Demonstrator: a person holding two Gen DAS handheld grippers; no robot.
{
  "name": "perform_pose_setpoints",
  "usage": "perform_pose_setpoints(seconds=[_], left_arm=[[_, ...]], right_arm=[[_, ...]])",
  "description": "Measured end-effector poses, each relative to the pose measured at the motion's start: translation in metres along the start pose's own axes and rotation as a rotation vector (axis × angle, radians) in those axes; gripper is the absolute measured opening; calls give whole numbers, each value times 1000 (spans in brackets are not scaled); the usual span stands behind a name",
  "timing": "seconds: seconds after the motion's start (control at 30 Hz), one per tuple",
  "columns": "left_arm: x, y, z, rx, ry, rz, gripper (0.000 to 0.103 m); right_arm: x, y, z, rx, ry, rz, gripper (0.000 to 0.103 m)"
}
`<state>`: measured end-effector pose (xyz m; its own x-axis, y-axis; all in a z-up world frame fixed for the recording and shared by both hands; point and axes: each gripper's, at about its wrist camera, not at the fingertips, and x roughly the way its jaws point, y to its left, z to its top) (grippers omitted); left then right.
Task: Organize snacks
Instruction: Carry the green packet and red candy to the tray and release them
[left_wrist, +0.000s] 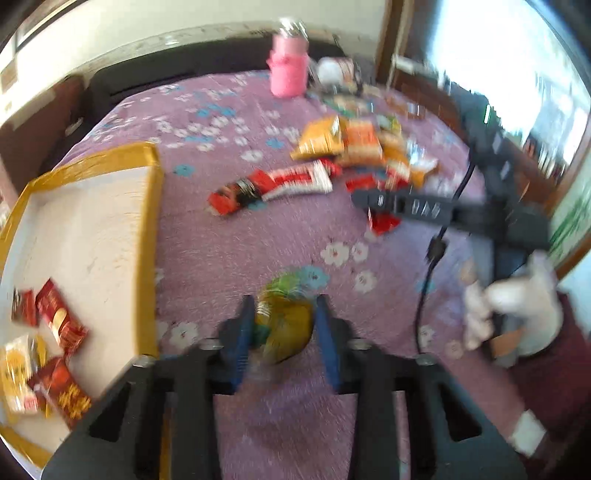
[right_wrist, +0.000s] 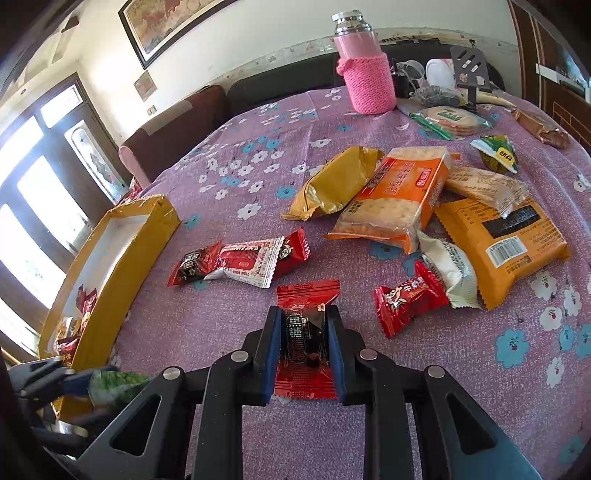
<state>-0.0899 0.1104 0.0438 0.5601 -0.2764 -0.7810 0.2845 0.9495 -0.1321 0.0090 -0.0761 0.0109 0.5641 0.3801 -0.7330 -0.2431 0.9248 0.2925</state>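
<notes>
My left gripper (left_wrist: 284, 314) is shut on a green and gold snack packet (left_wrist: 286, 325), held above the purple cloth just right of the yellow-rimmed box (left_wrist: 147, 229). The box holds several red and yellow packets (left_wrist: 55, 325). My right gripper (right_wrist: 303, 325) is shut on a red and black candy packet (right_wrist: 304, 339) over the cloth. The left gripper and its green packet (right_wrist: 114, 384) show at the lower left of the right wrist view, beside the box (right_wrist: 122, 258). A pile of snack packets (right_wrist: 399, 195) lies ahead.
A pink knit-covered bottle (right_wrist: 365, 81) stands at the far side of the table, with a cup, a stand and more packets (right_wrist: 450, 118) to its right. Red candies (right_wrist: 240, 258) lie mid-table. A dark sofa runs behind. The right gripper (left_wrist: 424, 210) crosses the left wrist view.
</notes>
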Motion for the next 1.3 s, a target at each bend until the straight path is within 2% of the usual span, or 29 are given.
perform_pose_setpoints(seconds=[0.1,0.2,0.3,0.43,0.57,0.67,0.87,1.03,1.13,1.23,1.3], left_arm=[[-34,21,-3,-80,-67,-38,25],[-65,52,-2,-147,-124,-58,25],[-94,89,5,-204,-178,-26,25],[-113,133,18,-248,-218,67,25],[-103,183,35,-315,-198,103,25],[-82,212,40,-365,-168,101,25],[-33,249,38,-459,-89,87,25],[-19,263,33,-515,-44,72,25],[-18,271,31,-553,-41,66,25],[-20,276,29,-581,-44,37,28],[-25,277,27,-599,-47,32,28]], right_arm=[[-5,-2,0,22,0,-3,24],[-20,4,-1,39,-6,32,24],[-45,24,8,29,-36,91,24],[-65,73,31,-34,-42,184,24],[-56,130,50,-102,13,268,23],[-31,183,53,-164,84,314,23],[47,247,39,-232,237,289,23],[95,267,25,-249,314,246,23],[107,269,22,-252,334,240,24],[108,273,23,-245,327,246,27],[104,272,26,-227,313,261,35]])
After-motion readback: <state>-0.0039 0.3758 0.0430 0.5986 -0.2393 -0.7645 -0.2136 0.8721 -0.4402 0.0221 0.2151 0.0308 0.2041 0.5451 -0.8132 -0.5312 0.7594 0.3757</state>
